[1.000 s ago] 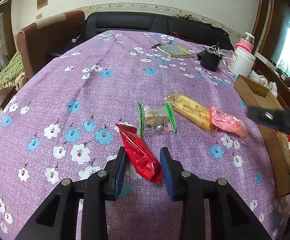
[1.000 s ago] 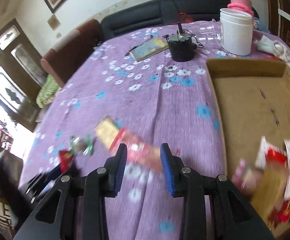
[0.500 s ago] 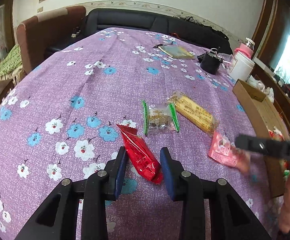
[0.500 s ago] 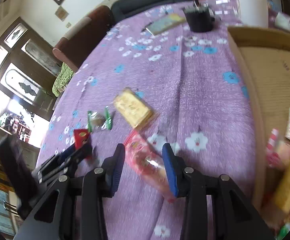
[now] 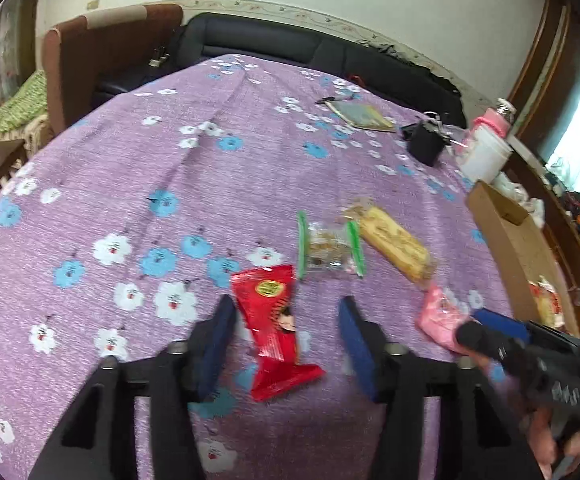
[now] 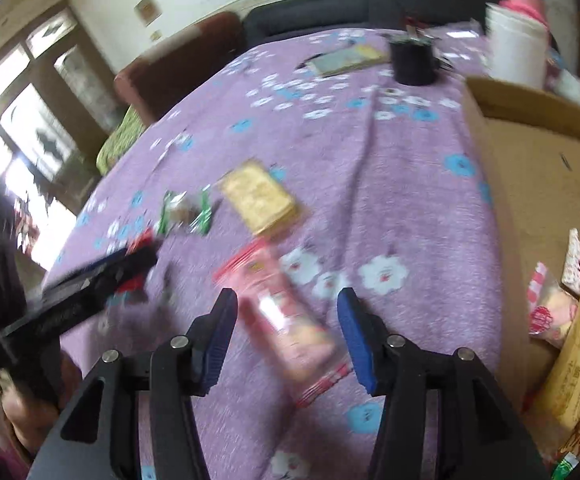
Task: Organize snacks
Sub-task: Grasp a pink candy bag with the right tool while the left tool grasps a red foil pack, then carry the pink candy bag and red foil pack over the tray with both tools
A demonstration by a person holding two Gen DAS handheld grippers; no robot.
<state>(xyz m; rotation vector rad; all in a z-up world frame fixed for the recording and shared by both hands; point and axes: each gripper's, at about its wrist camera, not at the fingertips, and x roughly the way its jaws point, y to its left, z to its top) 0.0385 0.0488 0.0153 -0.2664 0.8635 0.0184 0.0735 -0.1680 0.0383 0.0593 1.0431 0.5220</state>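
Note:
A red snack packet [image 5: 274, 320] lies on the purple flowered tablecloth [image 5: 170, 168] between the fingers of my left gripper [image 5: 286, 306]. Its jaws are opening and the pads stand clear of the packet. My right gripper [image 6: 288, 296] is low over a pink snack packet [image 6: 286, 320]; its jaws are opening too, with gaps on both sides of the packet. Just beyond lie a clear packet with green ends [image 5: 329, 246] and a yellow packet [image 5: 393, 242]. The left wrist view shows the right gripper [image 5: 481, 326] at the pink packet [image 5: 437, 316].
An open cardboard box [image 6: 529, 160] stands at the table's right edge with several snack packets [image 6: 569, 340] in its near end. Farther back are a black pot [image 6: 413, 60], a white jar [image 6: 517, 48] and a booklet [image 5: 361, 116]. A sofa lies behind the table.
Both pairs of jaws have spread wider. The right gripper came down and leftward over the pink packet, which now lies nearer than the yellow one. The red packet has turned flatter.

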